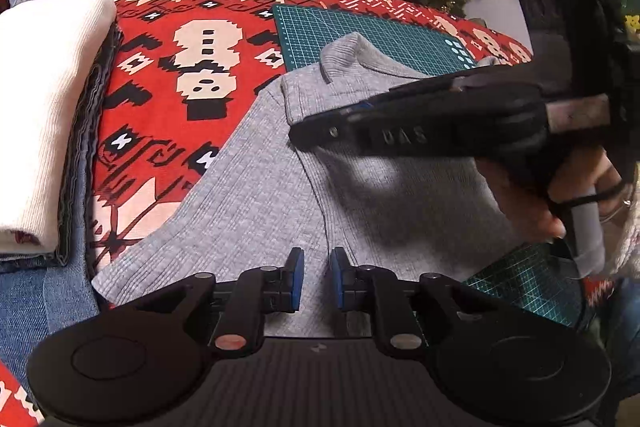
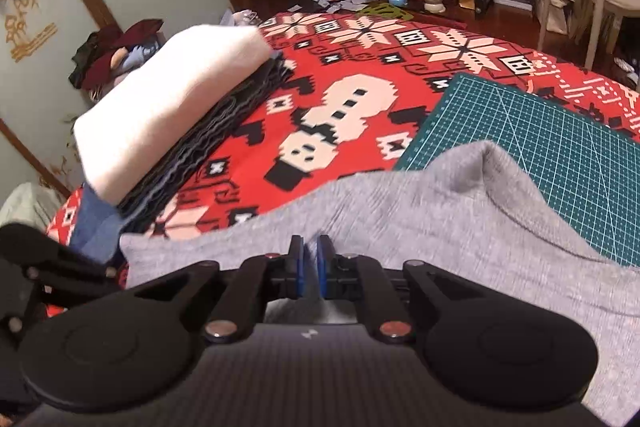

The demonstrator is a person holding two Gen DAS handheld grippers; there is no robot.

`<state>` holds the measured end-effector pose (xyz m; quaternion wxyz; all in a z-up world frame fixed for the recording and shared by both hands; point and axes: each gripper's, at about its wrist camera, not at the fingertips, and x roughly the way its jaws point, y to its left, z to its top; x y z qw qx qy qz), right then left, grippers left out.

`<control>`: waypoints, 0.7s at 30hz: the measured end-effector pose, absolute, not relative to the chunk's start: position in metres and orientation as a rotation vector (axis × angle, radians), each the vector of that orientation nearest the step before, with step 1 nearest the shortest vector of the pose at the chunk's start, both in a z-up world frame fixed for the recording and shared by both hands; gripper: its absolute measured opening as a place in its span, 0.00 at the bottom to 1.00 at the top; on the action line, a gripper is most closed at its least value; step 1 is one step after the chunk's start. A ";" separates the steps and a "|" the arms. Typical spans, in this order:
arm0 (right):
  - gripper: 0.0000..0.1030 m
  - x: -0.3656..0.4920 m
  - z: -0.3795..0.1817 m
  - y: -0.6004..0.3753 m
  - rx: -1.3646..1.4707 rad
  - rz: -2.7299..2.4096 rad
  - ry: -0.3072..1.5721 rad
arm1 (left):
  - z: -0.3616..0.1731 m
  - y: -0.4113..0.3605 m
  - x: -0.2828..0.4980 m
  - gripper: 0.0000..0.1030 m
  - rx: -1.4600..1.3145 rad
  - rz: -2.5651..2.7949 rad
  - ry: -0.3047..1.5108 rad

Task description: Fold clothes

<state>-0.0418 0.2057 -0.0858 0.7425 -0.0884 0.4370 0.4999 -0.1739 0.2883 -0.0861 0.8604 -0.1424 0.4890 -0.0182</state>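
Mostly a grey sweater fills both views, lying on the counter across a red patterned cloth and a green cutting mat. The left gripper hovers low over it, jaws nearly together with a narrow gap; whether any knit is pinched there is hard to tell. The right gripper is almost closed with grey fabric between its blue pads, and a fold rises ahead of it. At the left, a folded white garment tops a dark stack, its lower layers hidden.
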 end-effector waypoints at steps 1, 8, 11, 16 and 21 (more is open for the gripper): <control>0.10 -0.039 -0.083 0.205 -0.180 1.093 0.958 | -0.083 0.288 -0.176 0.12 -0.306 -0.045 1.018; 0.07 -0.024 -0.071 0.201 -0.187 1.072 0.933 | -0.082 0.276 -0.181 0.12 -0.269 -0.101 1.011; 0.06 -0.021 -0.083 0.211 -0.206 1.048 0.948 | -0.090 0.275 -0.182 0.12 -0.262 -0.104 1.047; 0.07 -0.019 -0.094 0.227 -0.175 1.051 0.945 | -0.094 0.274 -0.187 0.12 -0.248 -0.102 1.050; 0.09 -0.014 -0.086 0.226 -0.125 1.060 0.961 | -0.092 0.275 -0.189 0.12 -0.270 -0.110 1.062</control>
